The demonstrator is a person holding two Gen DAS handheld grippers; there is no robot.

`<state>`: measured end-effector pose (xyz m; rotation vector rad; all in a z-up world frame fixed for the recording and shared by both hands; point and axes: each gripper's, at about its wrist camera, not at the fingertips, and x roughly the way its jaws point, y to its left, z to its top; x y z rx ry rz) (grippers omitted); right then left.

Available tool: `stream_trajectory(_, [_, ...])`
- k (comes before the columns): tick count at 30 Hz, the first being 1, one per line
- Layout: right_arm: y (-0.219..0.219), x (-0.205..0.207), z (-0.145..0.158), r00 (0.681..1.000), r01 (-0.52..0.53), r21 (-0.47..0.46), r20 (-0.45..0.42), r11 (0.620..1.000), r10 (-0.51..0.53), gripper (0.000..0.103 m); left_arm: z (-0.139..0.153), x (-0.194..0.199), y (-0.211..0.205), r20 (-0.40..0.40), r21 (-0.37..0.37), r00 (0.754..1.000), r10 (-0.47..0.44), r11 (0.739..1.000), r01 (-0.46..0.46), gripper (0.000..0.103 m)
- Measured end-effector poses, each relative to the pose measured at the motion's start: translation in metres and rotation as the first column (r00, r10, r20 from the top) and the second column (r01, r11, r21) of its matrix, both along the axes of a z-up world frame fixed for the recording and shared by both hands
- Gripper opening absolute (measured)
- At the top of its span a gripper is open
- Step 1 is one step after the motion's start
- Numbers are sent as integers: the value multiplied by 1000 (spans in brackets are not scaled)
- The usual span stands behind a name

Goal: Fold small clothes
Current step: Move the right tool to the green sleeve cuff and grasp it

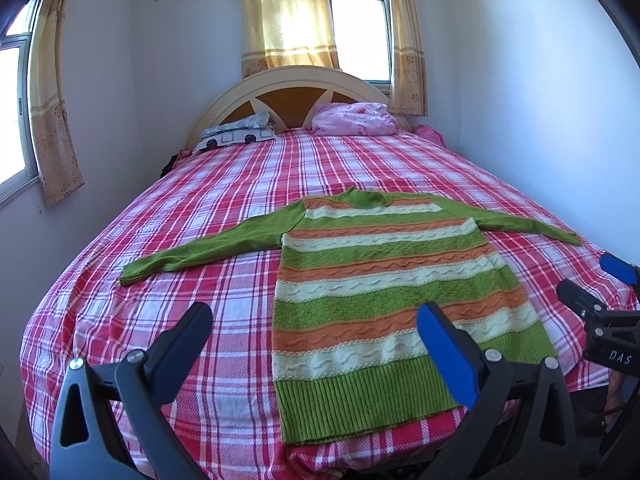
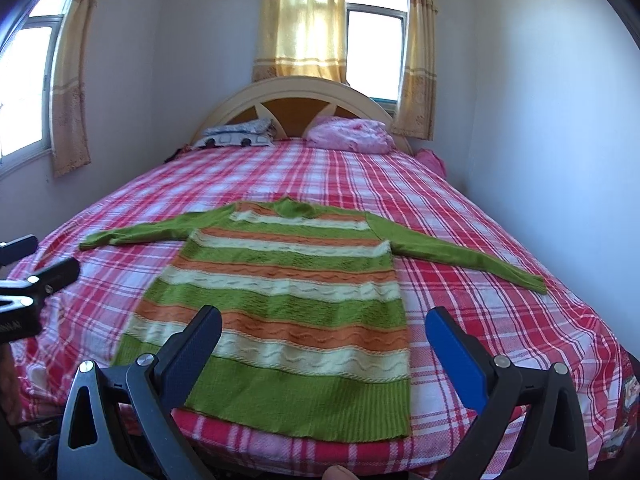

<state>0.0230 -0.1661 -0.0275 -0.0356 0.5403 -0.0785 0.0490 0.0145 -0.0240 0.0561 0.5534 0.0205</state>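
a: sweater, striped green, orange and cream; spread flat on plaid bedsheet, both sleeves out sideways, hem nearest the bed's foot, collar toward headboard. not yet folded.

b: risks?

a: judged only: loose knit could snag or stretch under a narrow pinch. a grab taking one layer alone would leave the back panel behind and skew the fold. a pad biting too deep could drag the sheet up too.

b: claws?

a: left gripper, spread wide, holding nothing, hovering over the hem's left part, apparently not touching. right gripper, likewise spread wide and empty, above the hem's right part. neither pinches cloth.
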Motion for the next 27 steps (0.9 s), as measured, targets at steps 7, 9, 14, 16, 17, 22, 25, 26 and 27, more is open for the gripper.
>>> stream_trajectory(7, [-39,31,-25,992,67,-48,-104,997,-72,102,-21,46,-4,-59,38,998,-12,999,14,103])
stream_trajectory(9, [-49,45,-34,989,83,-23,-122,996,-85,102,-27,60,-4,-78,41,997,-12,999,16,103])
stream_trajectory(14, [-77,75,-49,981,114,-28,-155,993,-117,102,-37,89,-6,-106,47,994,-11,999,16,103])
stream_trajectory(16, [-90,87,-55,976,129,-15,-175,992,-130,102,-40,101,-7,-114,56,993,-8,998,14,103])
stream_trajectory(17, [-98,93,-58,974,136,-5,-182,991,-134,102,-42,107,-8,-113,59,994,-7,998,13,103])
stream_trajectory(22, [-137,116,-71,957,194,13,-221,981,-186,102,-51,137,-10,-98,45,995,6,999,-2,103])
stream_trajectory(25, [-163,129,-77,943,233,21,-248,972,-220,102,-60,154,-12,-100,50,995,10,999,-5,103])
stream_trajectory(26, [-170,132,-80,940,243,30,-252,970,-228,102,-62,159,-13,-98,55,995,10,998,-4,103])
stream_trajectory(27, [-179,135,-81,937,255,37,-255,966,-237,102,-64,165,-13,-95,60,995,10,998,-5,103])
